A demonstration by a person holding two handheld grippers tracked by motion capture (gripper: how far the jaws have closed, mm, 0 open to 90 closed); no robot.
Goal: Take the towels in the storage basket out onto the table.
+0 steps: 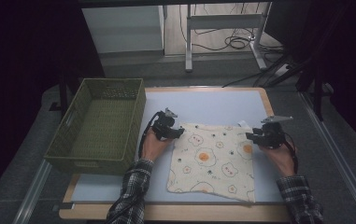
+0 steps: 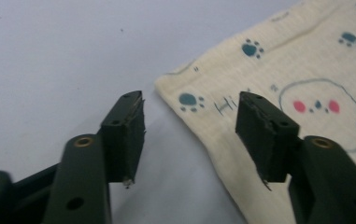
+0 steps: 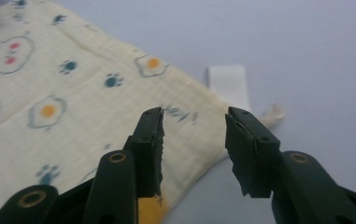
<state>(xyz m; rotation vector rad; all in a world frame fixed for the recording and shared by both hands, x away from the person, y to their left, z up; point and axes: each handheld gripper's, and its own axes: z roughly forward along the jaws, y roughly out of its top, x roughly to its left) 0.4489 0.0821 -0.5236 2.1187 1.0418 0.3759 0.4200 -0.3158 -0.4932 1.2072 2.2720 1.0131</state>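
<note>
A cream cloth (image 1: 213, 158) printed with fried eggs and paw marks lies flat on the pale mat (image 1: 213, 105). My left gripper (image 1: 178, 131) sits at the cloth's far left corner. In the left gripper view the jaws of this gripper (image 2: 189, 100) stand open, with the corner of the cloth (image 2: 306, 70) lying between them, untouched by the pads. My right gripper (image 1: 252, 136) is at the far right corner. In the right gripper view its jaws (image 3: 195, 116) also stand open over the edge of the cloth (image 3: 96, 93), close to a white label (image 3: 229, 84).
An olive woven basket (image 1: 101, 126) stands at the left of the table, beside the left hand. Bare mat lies beyond the cloth toward the table's far edge. Desk legs and cables (image 1: 231, 42) are on the floor behind the table.
</note>
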